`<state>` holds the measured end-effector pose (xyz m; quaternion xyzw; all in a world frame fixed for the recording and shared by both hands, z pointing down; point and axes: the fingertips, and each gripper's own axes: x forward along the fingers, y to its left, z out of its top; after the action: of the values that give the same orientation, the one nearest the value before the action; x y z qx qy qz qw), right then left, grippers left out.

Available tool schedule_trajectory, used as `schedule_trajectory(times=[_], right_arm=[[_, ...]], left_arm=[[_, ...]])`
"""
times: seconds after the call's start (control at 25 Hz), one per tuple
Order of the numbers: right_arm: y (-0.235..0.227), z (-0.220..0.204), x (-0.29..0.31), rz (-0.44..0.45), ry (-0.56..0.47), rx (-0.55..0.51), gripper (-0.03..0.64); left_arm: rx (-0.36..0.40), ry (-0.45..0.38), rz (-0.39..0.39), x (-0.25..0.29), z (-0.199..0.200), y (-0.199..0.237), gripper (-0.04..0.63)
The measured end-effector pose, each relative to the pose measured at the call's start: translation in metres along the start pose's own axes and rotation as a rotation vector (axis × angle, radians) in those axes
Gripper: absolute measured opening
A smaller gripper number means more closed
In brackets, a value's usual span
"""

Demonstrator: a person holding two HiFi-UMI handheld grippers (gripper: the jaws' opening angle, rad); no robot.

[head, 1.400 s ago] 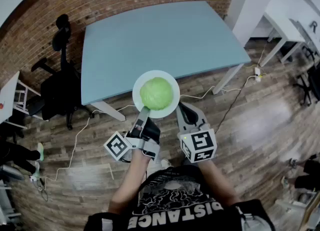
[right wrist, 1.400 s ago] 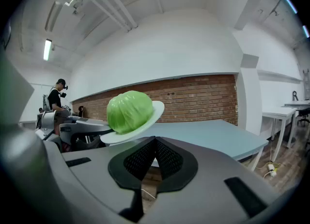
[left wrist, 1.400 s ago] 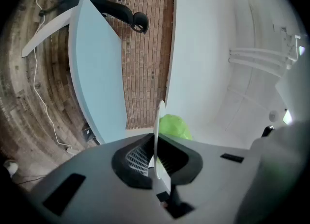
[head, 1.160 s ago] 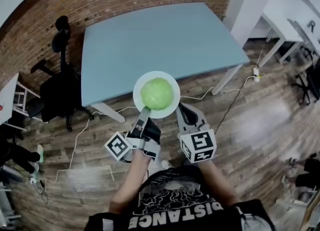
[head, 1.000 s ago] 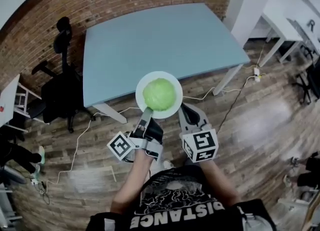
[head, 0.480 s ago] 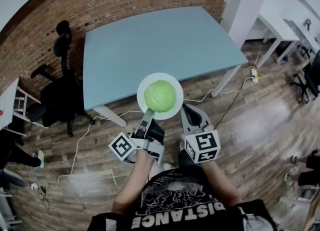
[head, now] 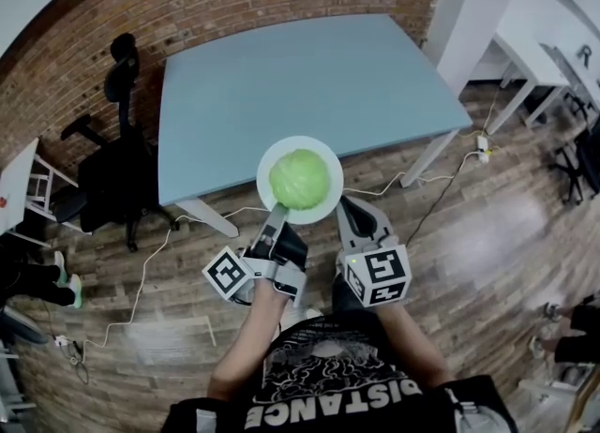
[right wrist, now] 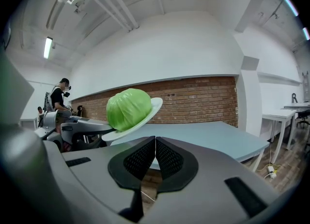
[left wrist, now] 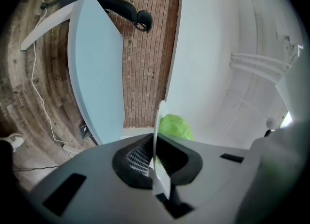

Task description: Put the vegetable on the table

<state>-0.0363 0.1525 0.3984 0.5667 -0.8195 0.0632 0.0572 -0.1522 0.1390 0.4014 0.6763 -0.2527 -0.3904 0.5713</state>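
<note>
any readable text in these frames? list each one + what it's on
"DISTANCE": white print on the person's black shirt; the graphic above it is unreadable.
"R": on a pale panel at the far-right white desk; can't tell what the panel is.
Left marker cube, right marker cube: square codes only, no letters.
Plate, cabbage, table: no text.

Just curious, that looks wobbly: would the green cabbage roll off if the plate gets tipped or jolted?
Probably. The cabbage is round and sits loose on a shallow white plate, so it could roll. The left gripper pinches only the plate's rim, and the right gripper view shows it tilted, so a jolt seems risky.
</note>
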Motion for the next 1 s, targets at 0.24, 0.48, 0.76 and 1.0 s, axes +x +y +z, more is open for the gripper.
schedule_trajectory(times=[0.24, 0.48, 0.76, 1.0], right_arm=[[-0.034, 0.000, 0.036, 0.004, 0.025, 0.022, 0.009], [-0.050, -0.001, 0.051, 0.003, 0.020, 0.020, 0.009], [-0.073, 0.000, 0.076, 0.025, 0.025, 0.027, 0.009], [-0.100, 0.005, 0.104, 0.047, 0.031, 0.042, 0.009]], left_arm=[[-0.006, 0.000, 0.032, 0.044, 0.009, 0.017, 0.009], [0.006, 0.007, 0.041, 0.061, 0.011, 0.024, 0.009], [0.008, -0.006, 0.050, 0.090, 0.017, 0.032, 0.009], [0.005, -0.026, 0.075, 0.124, 0.023, 0.041, 0.010]])
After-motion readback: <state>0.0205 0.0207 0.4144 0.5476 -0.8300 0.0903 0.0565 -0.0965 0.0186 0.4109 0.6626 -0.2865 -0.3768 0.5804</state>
